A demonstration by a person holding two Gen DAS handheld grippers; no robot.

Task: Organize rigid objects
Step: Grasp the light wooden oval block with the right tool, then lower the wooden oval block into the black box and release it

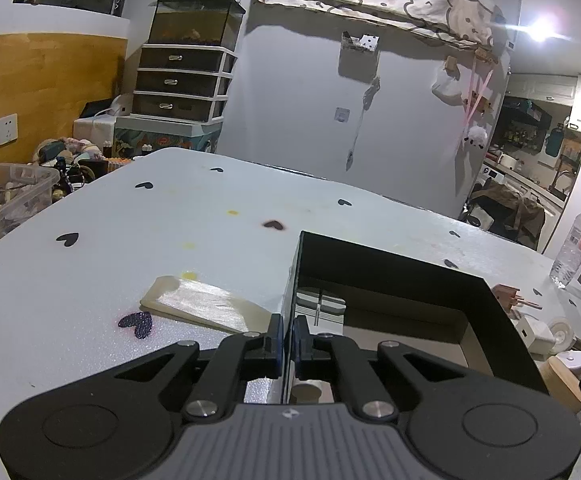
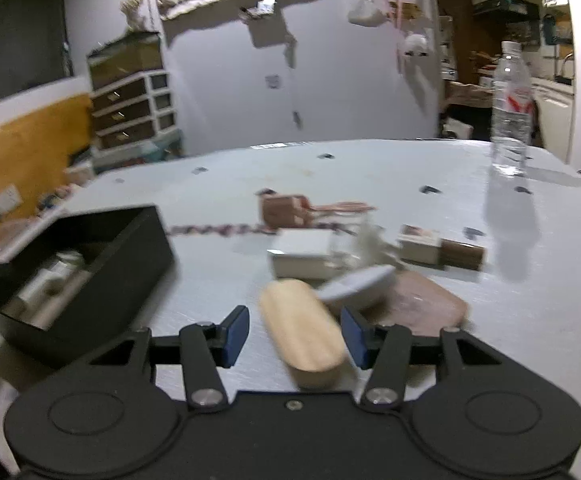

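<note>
Between the parted fingers of the right gripper [image 2: 295, 336] lies the wooden block [image 2: 301, 330], untouched, long axis running near-to-far, slightly skewed. Black box [image 2: 130, 248] sits far-left of it; left gripper [image 1: 289, 340] is clamped on that box's wall, steadying it. Right hand is nearer the block.

No legible text anywhere. Clear plastic water bottle [image 2: 510, 112], far ahead-right of right claw, carries white label with red mark; lettering blurred, unreadable. No numbers, no brand names discernible.
</note>
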